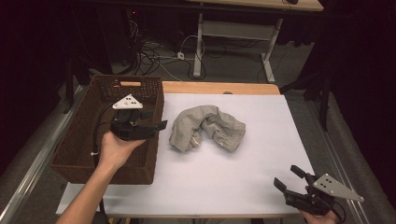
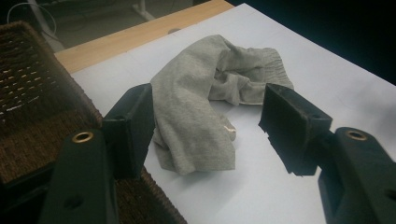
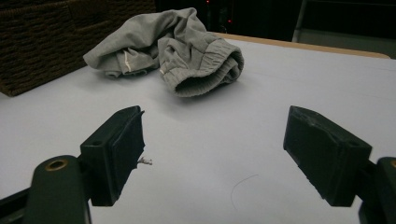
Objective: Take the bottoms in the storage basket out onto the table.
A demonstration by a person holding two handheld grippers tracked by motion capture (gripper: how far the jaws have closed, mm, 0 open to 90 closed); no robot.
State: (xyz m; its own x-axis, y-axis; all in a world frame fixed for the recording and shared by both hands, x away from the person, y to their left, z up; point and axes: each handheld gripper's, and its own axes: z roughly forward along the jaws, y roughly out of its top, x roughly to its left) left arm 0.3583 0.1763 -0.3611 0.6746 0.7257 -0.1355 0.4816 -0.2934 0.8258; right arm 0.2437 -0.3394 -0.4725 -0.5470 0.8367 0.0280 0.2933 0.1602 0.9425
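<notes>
While its two black jaws stand apart with nothing clamped between them, the left gripper hangs over the right-hand edge of the dark brown woven wicker basket, held in the person's left hand, and points across toward the crumpled grey fabric garment. In the left gripper view that garment lies on the table beyond and between the jaws, which do not touch it, with the basket's weave running along the left side.

Just beside the basket, near the middle of the white sheet covering the table, the garment sits in a loose arch, its ribbed band at the right end. A strip of bare light wood shows along the table's far edge.

Well apart from the cloth, at the near right corner of the sheet, the right gripper rests low with its jaws spread wide and empty. In the right gripper view the garment lies farther off, the basket's side at the upper left.
</notes>
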